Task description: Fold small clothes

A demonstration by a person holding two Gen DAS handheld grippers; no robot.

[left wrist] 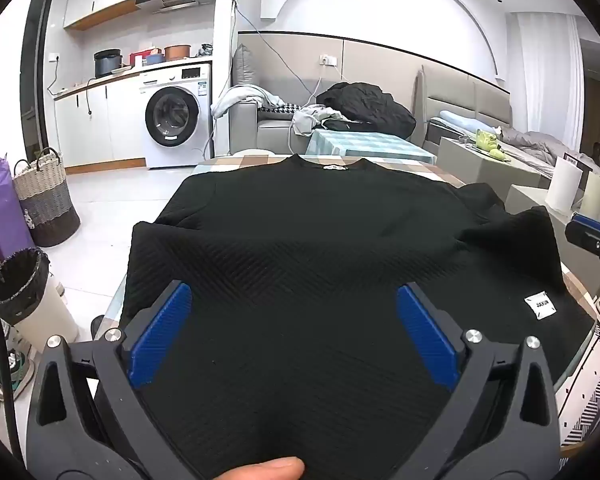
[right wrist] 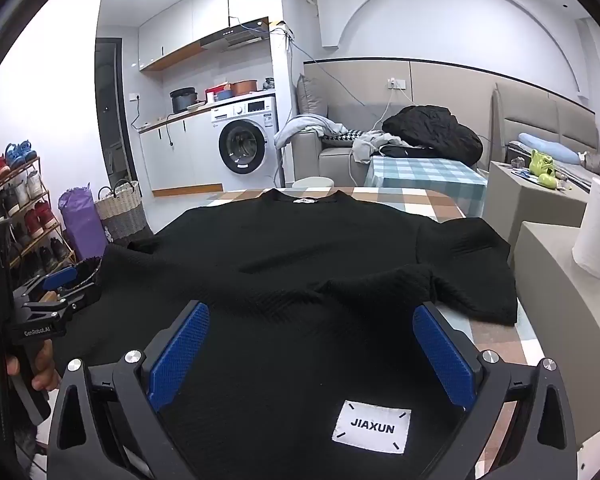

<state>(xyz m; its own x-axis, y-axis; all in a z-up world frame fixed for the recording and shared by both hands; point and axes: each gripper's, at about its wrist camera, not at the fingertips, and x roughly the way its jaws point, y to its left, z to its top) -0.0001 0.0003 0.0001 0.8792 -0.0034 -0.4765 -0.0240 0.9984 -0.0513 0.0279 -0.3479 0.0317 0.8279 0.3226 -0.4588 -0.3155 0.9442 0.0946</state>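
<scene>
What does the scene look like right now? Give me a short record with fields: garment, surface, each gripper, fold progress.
garment: black shirt spread flat, collar at the far edge, white patch near the hem
sleeves: the right sleeve lies rumpled with its edge turned over
surface: table with checked cloth
left gripper: open, above the hem, nothing between the pads
right gripper: open, above the hem near the patch, holding nothing
fold progress: no fold made yet
</scene>
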